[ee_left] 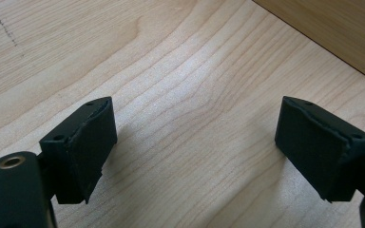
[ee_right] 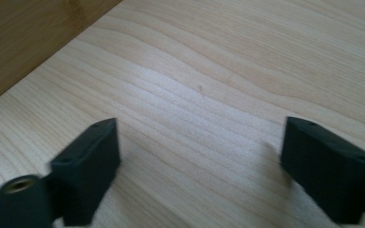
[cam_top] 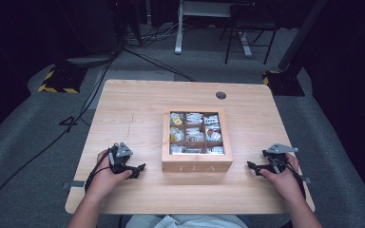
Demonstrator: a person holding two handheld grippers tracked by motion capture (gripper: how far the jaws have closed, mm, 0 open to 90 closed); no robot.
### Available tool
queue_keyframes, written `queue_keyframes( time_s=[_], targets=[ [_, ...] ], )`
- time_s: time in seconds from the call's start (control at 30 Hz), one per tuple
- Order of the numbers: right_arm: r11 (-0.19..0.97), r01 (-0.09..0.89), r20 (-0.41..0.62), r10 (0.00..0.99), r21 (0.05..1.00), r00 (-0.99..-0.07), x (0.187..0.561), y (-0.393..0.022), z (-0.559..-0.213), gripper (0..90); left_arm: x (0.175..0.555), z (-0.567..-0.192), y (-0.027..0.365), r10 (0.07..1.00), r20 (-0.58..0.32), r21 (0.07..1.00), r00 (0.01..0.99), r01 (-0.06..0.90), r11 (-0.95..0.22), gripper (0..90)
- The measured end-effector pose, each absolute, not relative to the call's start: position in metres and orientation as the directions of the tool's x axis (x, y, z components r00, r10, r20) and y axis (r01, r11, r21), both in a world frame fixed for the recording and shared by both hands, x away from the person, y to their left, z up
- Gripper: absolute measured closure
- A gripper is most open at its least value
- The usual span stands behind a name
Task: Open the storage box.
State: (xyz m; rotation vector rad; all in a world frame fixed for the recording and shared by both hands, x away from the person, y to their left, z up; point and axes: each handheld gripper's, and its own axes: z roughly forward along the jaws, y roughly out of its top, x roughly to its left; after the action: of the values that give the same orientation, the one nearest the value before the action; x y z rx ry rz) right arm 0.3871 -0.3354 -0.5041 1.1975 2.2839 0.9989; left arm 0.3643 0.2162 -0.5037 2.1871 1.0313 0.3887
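I am looking down on a light wooden desk (cam_top: 138, 109) with a square wooden tea box (cam_top: 197, 162) sitting at its middle, nearer my edge. The box is standing open at the top, divided into nine compartments in three rows, and each one is holding small packets (cam_top: 194, 134); I cannot read their labels. Faint letters are showing on the front wall of the box.

My left tool (cam_top: 136, 170) is resting low over the desk just left of the box's front corner, its tips pointing toward the box but staying apart from it. In the left gripper view (ee_left: 196, 142) its two black jaws are standing wide with nothing but bare wood grain between them, and a corner of the box's wall (ee_left: 332, 28) is showing at the upper right.

My right tool (cam_top: 254, 167) is sitting on the other side, near the box's right front corner, also pointing inward and not touching it. In the right gripper view (ee_right: 200, 152) the jaws are spread wide over bare desk, gripping nothing, and the box's side (ee_right: 24, 38) is lying at the upper left.
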Motion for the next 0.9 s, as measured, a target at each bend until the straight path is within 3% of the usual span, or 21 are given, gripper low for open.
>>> queue_keyframes(
  time_s=[0.07,0.13,0.23,0.9],
  targets=[
    [0.383,0.556,0.000,0.824,0.738,-0.567,0.386,-0.337,-0.503,22.6,0.364,-0.504,0.216,0.767,-0.018,0.689,0.642,0.564,-0.456,14.3],
    [0.377,0.562,0.001,0.830,0.736,-0.558,0.384,-0.340,-0.501,32.0,0.364,-0.504,0.216,0.768,-0.017,0.691,0.641,0.563,-0.454,14.3],
    [0.383,0.570,-0.002,0.831,0.727,-0.556,0.383,-0.341,-0.499,37.1,0.364,-0.504,0.216,0.766,-0.018,0.690,0.642,0.563,-0.455,14.3],
    [0.345,0.571,0.074,0.807,0.745,-0.585,0.371,-0.339,-0.470,45.6,0.364,-0.504,0.216,0.766,-0.017,0.690,0.642,0.562,-0.456,14.4]
  ],
)
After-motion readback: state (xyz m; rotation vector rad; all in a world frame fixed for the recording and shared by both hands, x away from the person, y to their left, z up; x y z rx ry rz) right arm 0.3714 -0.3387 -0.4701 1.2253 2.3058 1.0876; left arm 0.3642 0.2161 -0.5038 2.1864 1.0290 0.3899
